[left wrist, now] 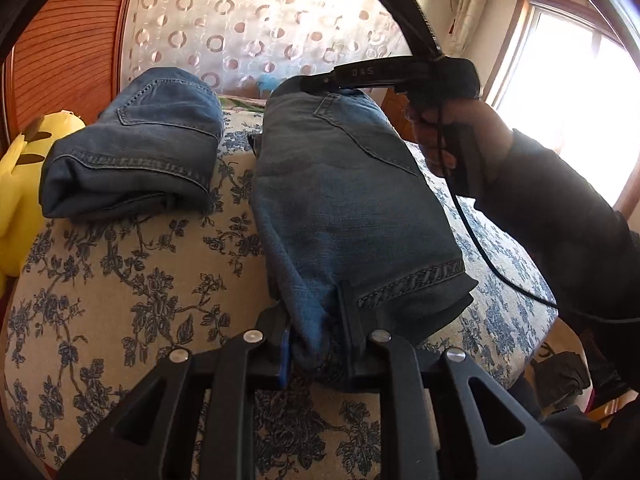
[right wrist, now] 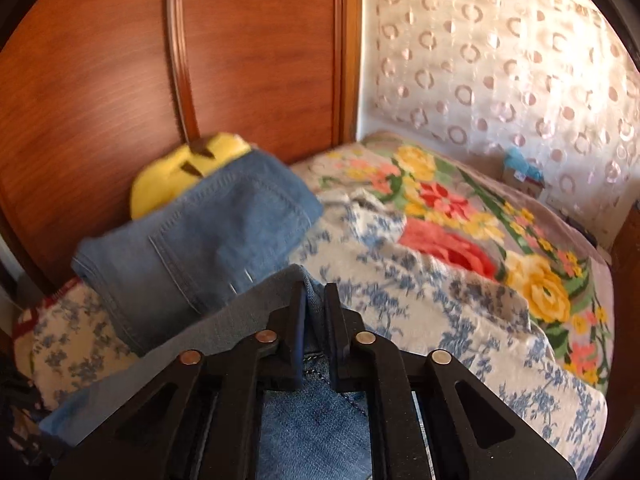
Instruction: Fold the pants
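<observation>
The left gripper (left wrist: 316, 320) pinches the near end of the folded jeans (left wrist: 344, 200) on the floral bedspread (left wrist: 140, 300); the right gripper (right wrist: 314, 320) clamps their far end. A second folded pair (left wrist: 136, 148) lies beside them: two pairs in all.

pants (left wrist: 344, 200) | blue denim, folded lengthwise | near end pinched in left tongs (left wrist: 316, 340), far end in right tongs (right wrist: 314, 320)

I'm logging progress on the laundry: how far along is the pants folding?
Done: one pair of folded jeans lies on the floral bedspread. In hand: a second pair of jeans, already doubled over, clamped by the left gripper and right gripper. Left: finishing that fold and setting it down.
</observation>
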{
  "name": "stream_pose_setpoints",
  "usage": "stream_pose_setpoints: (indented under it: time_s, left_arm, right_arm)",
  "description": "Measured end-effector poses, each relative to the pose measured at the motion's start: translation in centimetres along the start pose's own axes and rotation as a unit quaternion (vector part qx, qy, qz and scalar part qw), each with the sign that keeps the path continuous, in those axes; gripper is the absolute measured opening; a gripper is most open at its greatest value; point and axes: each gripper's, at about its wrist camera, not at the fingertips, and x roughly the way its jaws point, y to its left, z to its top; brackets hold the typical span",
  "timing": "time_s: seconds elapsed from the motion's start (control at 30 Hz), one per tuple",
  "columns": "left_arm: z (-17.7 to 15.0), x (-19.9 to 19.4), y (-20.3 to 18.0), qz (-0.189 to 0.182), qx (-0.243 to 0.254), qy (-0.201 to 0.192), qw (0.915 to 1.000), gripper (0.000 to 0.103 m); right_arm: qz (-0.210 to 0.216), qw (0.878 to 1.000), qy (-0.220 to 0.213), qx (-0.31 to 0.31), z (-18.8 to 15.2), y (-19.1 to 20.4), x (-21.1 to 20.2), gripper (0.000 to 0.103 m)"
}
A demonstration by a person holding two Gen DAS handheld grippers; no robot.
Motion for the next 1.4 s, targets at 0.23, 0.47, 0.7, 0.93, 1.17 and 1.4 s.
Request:
stream_pose_setpoints:
  time_s: [0.23, 0.47, 0.7, 0.93, 1.17, 1.4]
  left_arm:
    - [0.6, -0.7, 0.9, 0.006, 0.0, 0.0, 1.0, 0.044]
    - [1.9, -2.4, 1.3, 0.044, 0.017, -0.019, 0.9987, 0.049]
    - [4.8, -3.7, 2.3, 0.064, 0.028, -0.046, 0.9965, 0.066]
    - [6.9, -1.2, 2.0, 0.075, 0.042, -0.037, 0.9956, 0.073]
    - [8.1, 1.6, 1.2, 0.088, 0.045, -0.02, 0.9949, 0.073]
    - [8.1, 3.4, 1.3, 0.095, 0.044, -0.002, 0.9945, 0.073]
  right_arm:
    - [-0.016, 0.999, -0.033, 0.022, -2.7, -0.7, -4.8, 0.055]
    - [0.01, 1.0, -0.015, 0.025, -6.4, 0.4, -6.9, 0.056]
    - [0.0, 1.0, 0.004, 0.019, -8.1, 1.6, -4.8, 0.059]
    - [0.002, 1.0, -0.001, 0.027, -9.2, 1.4, -3.8, 0.064]
    - [0.005, 0.999, -0.003, 0.038, -9.6, 1.0, -3.9, 0.069]
    - [0.0, 0.999, -0.004, 0.042, -10.0, 0.8, -3.5, 0.074]
